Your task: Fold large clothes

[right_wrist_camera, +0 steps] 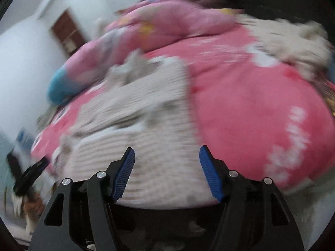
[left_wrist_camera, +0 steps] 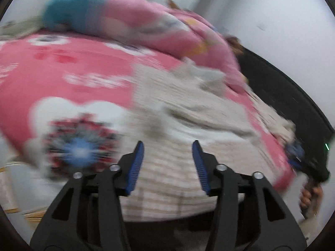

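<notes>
1. Broadly, we see a pink bedspread (left_wrist_camera: 69, 67) with white and red patterns filling most of both views, from the left edge to the lower right of the left wrist frame.
2. Along the top of that frame lies a bunched pink quilt (left_wrist_camera: 146, 18) with a blue end at upper left; in the right wrist view it runs from the top centre down to the left.
3. Our task's thing, a cream checked garment (left_wrist_camera: 178, 150), lies spread on the bedspread, in the centre and lower centre of both views, rumpled at its far end; blur hides its finer shape.
4. At lower centre our left gripper (left_wrist_camera: 168, 163) stands about half open above the garment, nothing between its blue pads (left_wrist_camera: 136, 167).
5. Our right gripper (right_wrist_camera: 167, 171) is parted a little wider, likewise over the garment and holding nothing.
6. At the right edge of the left view, a hand (left_wrist_camera: 309, 198) grips a black handle.
</notes>
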`<state>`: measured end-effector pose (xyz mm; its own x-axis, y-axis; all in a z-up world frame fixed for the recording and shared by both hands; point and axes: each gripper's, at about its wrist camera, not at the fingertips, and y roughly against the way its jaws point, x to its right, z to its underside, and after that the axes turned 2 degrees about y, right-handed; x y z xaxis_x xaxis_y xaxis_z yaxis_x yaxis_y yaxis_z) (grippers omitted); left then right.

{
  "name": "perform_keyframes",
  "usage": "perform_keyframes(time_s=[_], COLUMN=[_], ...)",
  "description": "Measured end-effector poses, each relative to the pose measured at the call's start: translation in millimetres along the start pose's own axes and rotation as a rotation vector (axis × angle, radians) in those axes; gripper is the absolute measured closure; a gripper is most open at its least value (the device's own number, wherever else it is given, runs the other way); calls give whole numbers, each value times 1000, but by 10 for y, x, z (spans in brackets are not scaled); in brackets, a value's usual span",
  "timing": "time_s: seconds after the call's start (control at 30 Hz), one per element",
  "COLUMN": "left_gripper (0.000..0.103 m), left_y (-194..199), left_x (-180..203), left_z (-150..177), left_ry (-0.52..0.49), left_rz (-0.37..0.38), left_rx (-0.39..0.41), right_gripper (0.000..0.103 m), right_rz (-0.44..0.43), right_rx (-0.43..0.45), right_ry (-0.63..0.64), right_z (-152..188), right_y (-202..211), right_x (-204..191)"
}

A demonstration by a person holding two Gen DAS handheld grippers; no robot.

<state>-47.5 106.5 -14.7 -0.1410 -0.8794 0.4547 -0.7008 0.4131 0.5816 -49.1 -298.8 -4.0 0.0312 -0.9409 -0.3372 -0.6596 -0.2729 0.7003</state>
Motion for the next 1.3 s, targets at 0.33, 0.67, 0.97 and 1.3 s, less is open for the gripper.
perform_keyframes(time_s=[0.33,0.67,0.97,1.3], left_gripper=[60,99,100,93], left_y=[-888,-875,-641,-1205], left_x=[526,689,1028,627], left_z=[261,263,-49,103], left_ry=[-183,-248,-400,-323], left_rz=[-44,-111,-155,-133], left_rx=[-166,-116,45,-77], right_gripper=[40,96,97,85], right_rz=[4,36,84,117], right_rx=[-187,-143,25,-114], right_ry=[199,256,275,265], right_z=[31,78,-154,-64], right_y=[-1096,-955,-545,-1203], right_x=[-360,-544,-761,-658])
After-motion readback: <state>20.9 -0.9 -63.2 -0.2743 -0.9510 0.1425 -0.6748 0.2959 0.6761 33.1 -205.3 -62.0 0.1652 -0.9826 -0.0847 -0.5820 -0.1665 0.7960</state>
